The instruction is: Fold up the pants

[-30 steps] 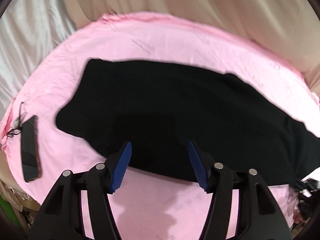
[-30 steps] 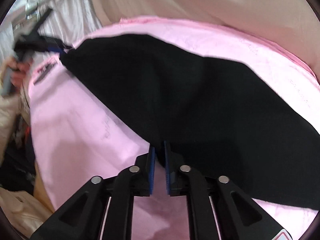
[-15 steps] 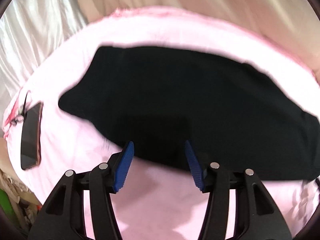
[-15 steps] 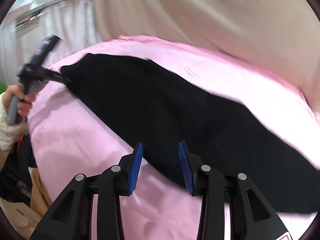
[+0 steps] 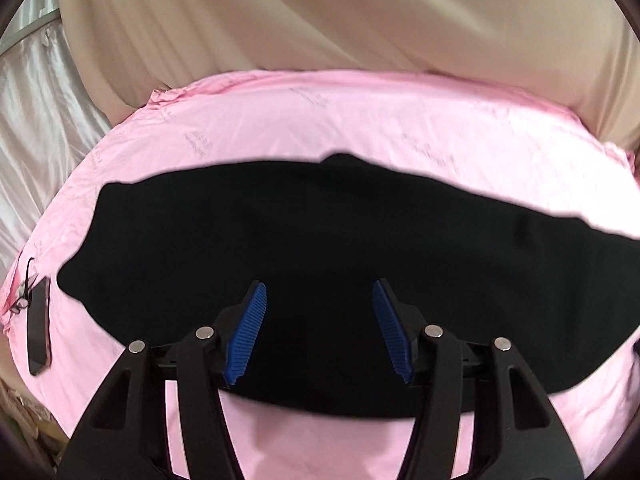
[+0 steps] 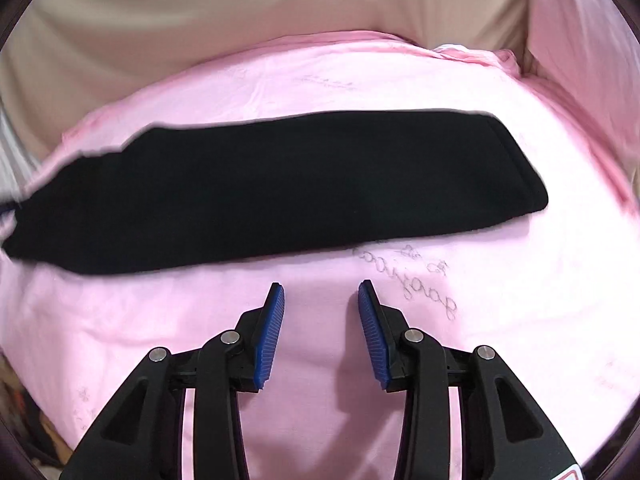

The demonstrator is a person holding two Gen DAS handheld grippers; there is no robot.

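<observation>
Black pants [image 5: 320, 220] lie flat and lengthwise across a pink sheet [image 5: 320, 120]. In the left wrist view my left gripper [image 5: 318, 284] hovers over the near part of the pants, open, with nothing pinched between its blue pads [image 5: 246, 332]. In the right wrist view the pants [image 6: 280, 184] stretch from the left edge to a squared hem end at the right. My right gripper [image 6: 321, 284] is open over bare pink sheet [image 6: 320, 360], just short of the pants' near edge and holding nothing.
A dark phone [image 5: 38, 332] with a thin cord lies at the sheet's left edge. Beige curtain [image 5: 320, 12] hangs behind the bed, with silvery cloth [image 5: 32, 100] at the left. Faint script [image 6: 420, 284] is printed on the sheet by the right gripper.
My right gripper let go of the pants' edge, opened and swung right toward the hem end. My left gripper shifted along the pants and stayed open.
</observation>
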